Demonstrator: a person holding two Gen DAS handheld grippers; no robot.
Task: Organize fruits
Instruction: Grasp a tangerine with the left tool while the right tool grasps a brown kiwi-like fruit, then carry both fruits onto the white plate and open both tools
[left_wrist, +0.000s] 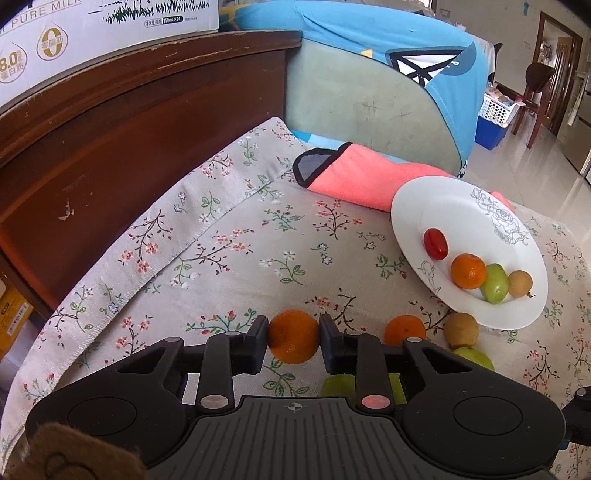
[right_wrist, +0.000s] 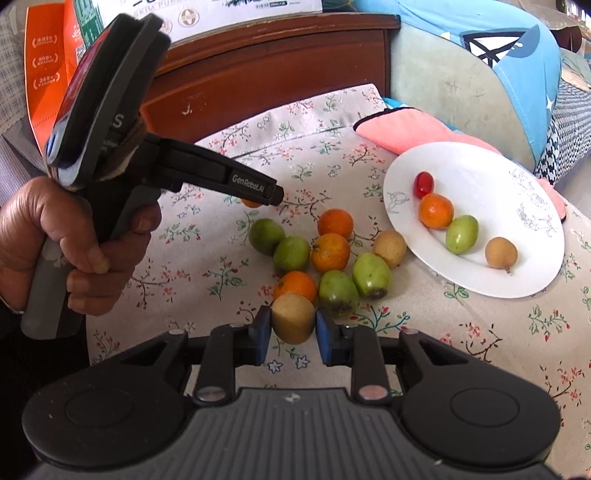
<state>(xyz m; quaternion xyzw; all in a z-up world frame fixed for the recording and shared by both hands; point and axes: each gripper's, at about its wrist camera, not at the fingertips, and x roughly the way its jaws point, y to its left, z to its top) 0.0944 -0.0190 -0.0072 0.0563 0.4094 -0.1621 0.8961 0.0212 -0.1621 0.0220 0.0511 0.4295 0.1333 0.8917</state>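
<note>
Both tools loaded. My left gripper (left_wrist: 294, 338) is clamped on an orange (left_wrist: 294, 336), pads on its two sides at mid-height. My right gripper (right_wrist: 293, 325) is clamped on a tan longan-like fruit (right_wrist: 293, 317), same kind of side grip. Both fruits sit at the near side of the loose pile (right_wrist: 328, 254) on the floral cloth (left_wrist: 221, 258), roughly mid-table; can't tell if either has left the cloth.

Plate (left_wrist: 443, 206) sits at the far right edge of the table, slightly tilted, far rim resting against the pink towel (left_wrist: 369, 184). On it, a row: red tomato (left_wrist: 436, 243), orange, green fruit, tan fruit. So the step, as I read it, is carrying both to the plate.

How I do it well:
- Lift straight up before travelling. Neighbours touch the tan fruit, and dragging would roll them.
- Hold the squeeze steady; round skins slip.
- One hand in at a time, since both tools reach the plate from the same side.
- Place on bare white next to the matching fruit, low release so nothing rolls.
- Don't bump the near rim; the plate could shift on the soft cloth.
</note>
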